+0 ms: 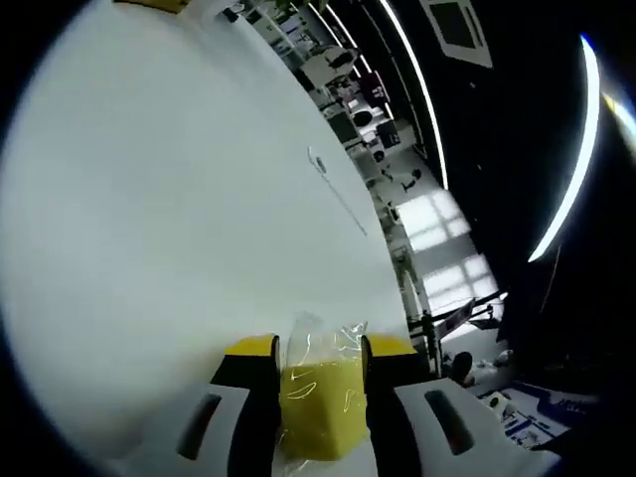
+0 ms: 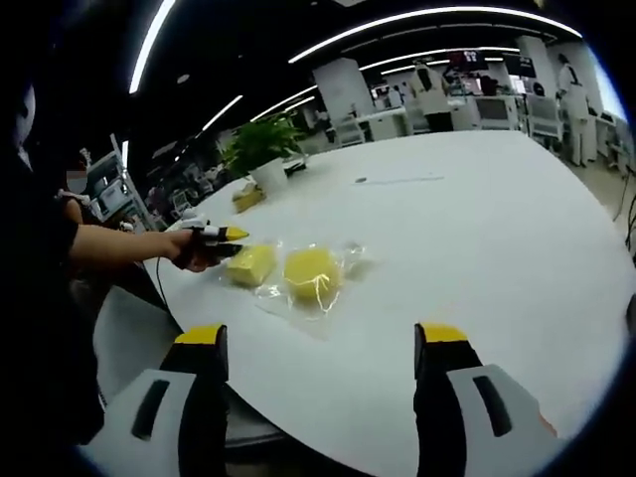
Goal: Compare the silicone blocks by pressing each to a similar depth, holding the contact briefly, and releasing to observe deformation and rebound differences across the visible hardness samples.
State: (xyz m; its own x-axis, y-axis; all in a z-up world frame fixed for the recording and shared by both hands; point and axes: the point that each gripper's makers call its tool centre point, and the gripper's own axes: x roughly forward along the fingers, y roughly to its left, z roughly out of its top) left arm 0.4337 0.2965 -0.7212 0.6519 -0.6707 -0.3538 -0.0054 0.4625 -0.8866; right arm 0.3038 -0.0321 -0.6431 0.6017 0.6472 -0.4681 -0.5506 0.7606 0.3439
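In the left gripper view, the left gripper is clenched on a yellow silicone block in a clear plastic bag, near the white round table. The block looks soft and light; the film looks slippery, so flat faces suit the grip.

In the right gripper view, the right gripper hangs released. That block sits left of a second bagged yellow silicone block.

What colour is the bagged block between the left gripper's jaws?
Yellow, in a clear bag: the block, best seen in the left gripper view.
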